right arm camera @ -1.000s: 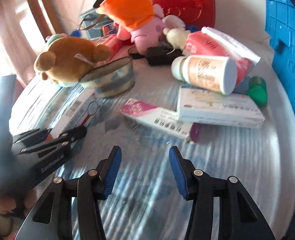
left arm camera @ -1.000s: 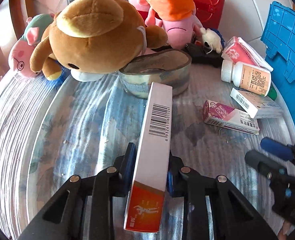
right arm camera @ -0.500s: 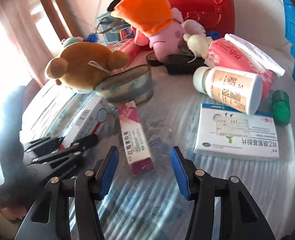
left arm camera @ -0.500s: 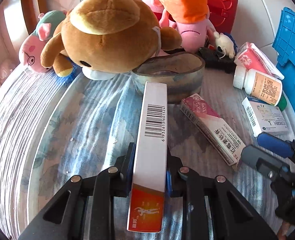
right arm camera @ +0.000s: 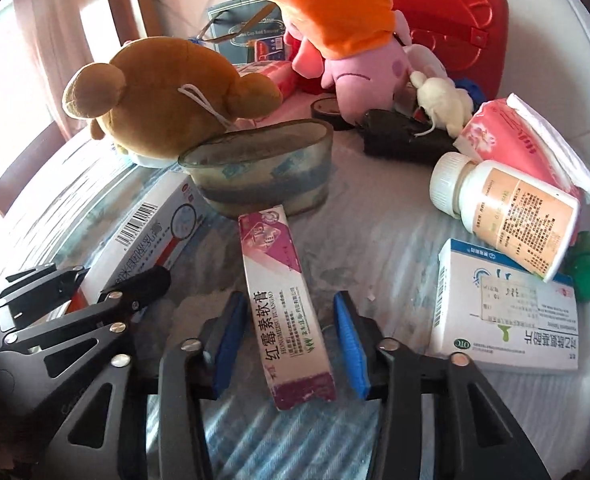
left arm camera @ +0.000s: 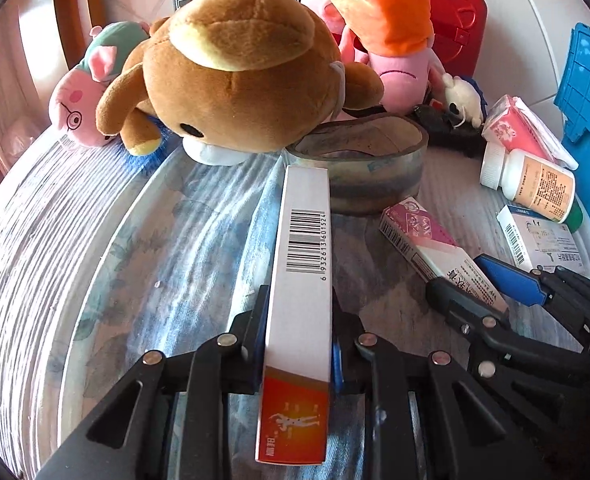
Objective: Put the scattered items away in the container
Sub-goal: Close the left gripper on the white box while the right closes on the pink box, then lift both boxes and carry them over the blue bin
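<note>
Left gripper (left arm camera: 297, 344) clamped on a long white box (left arm camera: 301, 280) with a barcode and an orange end, held edge-up just above the patterned cloth (left arm camera: 143, 248). Right gripper (right arm camera: 287, 332) wide open, 1 blue pad (right arm camera: 349, 334) on each side of a pink ointment box (right arm camera: 285, 304) lying flat, neither pad touching it as far as can be seen.

Step in hand, by judgement: second pickup under way while the first box waits in the left grip. Next move calls for closing squarely on the narrow sides of the pink box, then a lift.

Just beyond, an oval tin (right arm camera: 263, 168), likely the container, with a brown bear (right arm camera: 163, 96) leaning on its rim. To the right, a white and blue box (right arm camera: 507, 312) with a pill bottle (right arm camera: 503, 206) resting partly on it. Farther back, a pink plush pig (right arm camera: 355, 64) and a red case (right arm camera: 455, 20). Bear probably needs nudging aside before boxes go in.
</note>
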A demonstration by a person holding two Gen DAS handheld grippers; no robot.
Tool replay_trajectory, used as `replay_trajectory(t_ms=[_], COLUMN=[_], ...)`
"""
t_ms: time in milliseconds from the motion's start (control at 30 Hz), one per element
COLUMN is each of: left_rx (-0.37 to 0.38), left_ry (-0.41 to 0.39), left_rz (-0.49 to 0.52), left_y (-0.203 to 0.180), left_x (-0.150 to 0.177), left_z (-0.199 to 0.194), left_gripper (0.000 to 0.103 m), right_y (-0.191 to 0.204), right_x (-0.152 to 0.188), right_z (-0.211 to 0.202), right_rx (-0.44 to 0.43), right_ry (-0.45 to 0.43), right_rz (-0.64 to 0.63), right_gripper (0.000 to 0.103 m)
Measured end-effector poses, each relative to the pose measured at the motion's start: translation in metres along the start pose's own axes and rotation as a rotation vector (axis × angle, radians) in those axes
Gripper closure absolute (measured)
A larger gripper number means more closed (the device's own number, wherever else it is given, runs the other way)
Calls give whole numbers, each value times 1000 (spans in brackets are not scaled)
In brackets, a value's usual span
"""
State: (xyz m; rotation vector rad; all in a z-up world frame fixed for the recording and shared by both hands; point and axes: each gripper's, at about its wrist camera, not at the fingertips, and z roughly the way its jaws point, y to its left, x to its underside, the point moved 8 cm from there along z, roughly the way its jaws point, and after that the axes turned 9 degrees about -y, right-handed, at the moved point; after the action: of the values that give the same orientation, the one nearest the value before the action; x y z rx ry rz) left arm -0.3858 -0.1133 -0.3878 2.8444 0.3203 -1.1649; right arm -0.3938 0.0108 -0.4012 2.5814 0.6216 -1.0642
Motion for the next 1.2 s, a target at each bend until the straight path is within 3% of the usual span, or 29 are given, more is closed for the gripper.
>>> replay_trajectory(t_ms=[133, 333, 733, 967, 1200], left_rx=[-8, 10, 152, 272, 398], left_ry=[-26, -66, -244, -382, -503], left_rz=[30, 30, 68, 103, 181], left_y=[4, 24, 15, -20, -94], left_x=[0, -5, -65, -104, -132], left_z=[-26, -85, -215, -295, -365], left_gripper=[80, 80, 80, 80, 80], right_y=[7, 28, 68, 66, 27], right_x=[5, -1, -64, -103, -123], right_z=[-7, -51, -191, -298, -398], right_rx=[-4, -2, 97, 207, 359], right_ry=[41, 1, -202, -355, -492], right_rz=[20, 67, 85, 85, 109], right_gripper=[75, 75, 74, 74, 74])
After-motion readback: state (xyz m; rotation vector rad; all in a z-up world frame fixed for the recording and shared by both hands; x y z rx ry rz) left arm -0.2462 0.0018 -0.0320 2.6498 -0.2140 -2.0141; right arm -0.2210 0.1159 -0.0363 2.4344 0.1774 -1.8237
